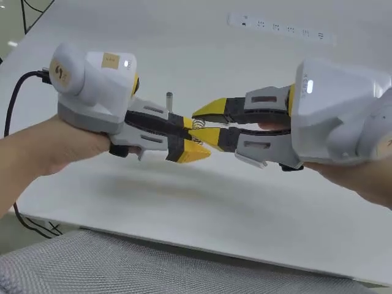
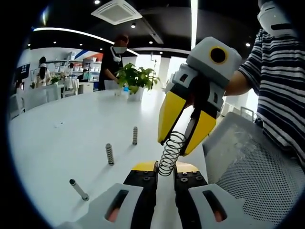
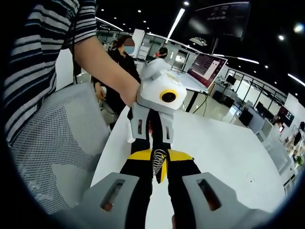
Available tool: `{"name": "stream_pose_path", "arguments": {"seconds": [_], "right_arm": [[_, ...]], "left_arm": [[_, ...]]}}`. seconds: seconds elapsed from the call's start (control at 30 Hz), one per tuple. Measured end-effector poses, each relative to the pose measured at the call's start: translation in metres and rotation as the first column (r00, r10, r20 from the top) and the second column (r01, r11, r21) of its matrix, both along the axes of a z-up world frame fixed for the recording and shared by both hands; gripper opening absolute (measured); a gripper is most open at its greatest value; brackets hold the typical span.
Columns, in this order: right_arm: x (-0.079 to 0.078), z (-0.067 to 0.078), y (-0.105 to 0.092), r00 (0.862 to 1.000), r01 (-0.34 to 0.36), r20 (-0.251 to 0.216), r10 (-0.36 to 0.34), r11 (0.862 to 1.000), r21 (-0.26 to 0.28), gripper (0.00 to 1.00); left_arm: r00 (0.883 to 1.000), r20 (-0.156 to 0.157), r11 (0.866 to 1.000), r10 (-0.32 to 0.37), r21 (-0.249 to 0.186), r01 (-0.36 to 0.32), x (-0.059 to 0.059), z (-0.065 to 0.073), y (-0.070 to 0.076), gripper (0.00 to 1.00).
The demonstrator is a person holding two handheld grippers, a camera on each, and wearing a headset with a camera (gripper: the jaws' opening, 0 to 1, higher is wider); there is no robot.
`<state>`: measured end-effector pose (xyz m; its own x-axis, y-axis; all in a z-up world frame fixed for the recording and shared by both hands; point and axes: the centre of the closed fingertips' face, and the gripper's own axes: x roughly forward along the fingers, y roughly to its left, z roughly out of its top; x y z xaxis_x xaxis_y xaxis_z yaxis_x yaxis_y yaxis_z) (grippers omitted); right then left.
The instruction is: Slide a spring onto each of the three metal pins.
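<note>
Room: open-plan office with ceiling lights; the work happens over a white table (image 1: 202,202) with a power strip (image 1: 282,28) at its far edge.
Head view: both grippers are held above the table, tip to tip, with a small spring (image 1: 197,124) right where they meet. A black cable (image 1: 12,104) runs off the back of the left one.
Left gripper (image 2: 164,168): clamped on the bottom end of the spring, jaws nearly together. You only really get that from its own view, where the coil sticks up and leans toward the other tool.
Right gripper (image 2: 175,143): jaws splayed in a V with the spring's top end between them, not pinching it as far as I can see.
Pins, left gripper view: all three stand on the table beyond the jaws. The far pin (image 2: 135,136) and middle pin (image 2: 110,154) each wear a spring; the near pin (image 2: 79,190) is bare and looks tilted, probably the fisheye.
Pins, head view: one lone pin (image 1: 169,97) pokes up just behind the left gripper, can't tell which of the three.
Pot: a pale pot (image 2: 138,93) at the far end of the table holds a leafy plant.
Right gripper view: looks back at the person instead, with a striped shirt (image 3: 43,52), a grey mesh chair (image 3: 57,143) and a lit monitor (image 3: 207,67) beyond.
</note>
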<state>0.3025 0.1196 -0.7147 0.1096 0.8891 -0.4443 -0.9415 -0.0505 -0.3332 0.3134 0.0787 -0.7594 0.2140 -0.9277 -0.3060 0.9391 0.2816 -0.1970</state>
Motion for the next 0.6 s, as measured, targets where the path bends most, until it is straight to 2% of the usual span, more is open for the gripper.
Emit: {"name": "stream_pose_path", "arguments": {"seconds": [0.37, 0.47, 0.6], "right_arm": [[0.0025, 0.0035, 0.0015, 1.000, 0.006, -0.001, -0.006, 1.000, 0.008, 0.11], [0.0017, 0.0053, 0.0017, 1.000, 0.001, 0.009, -0.001, 1.000, 0.007, 0.11], [0.0016, 0.0089, 0.0024, 1.000, -0.002, 0.025, 0.002, 1.000, 0.010, 0.11]], "left_arm": [[1.000, -0.018, 1.000, 0.006, 0.022, -0.006, 0.0001, -0.0059, 0.0001, 0.13], [1.000, -0.015, 1.000, 0.008, 0.025, -0.007, 0.0007, -0.0058, 0.0000, 0.12], [0.999, -0.029, 0.999, 0.017, 0.036, -0.016, 0.0006, -0.0078, 0.0016, 0.14]]}}
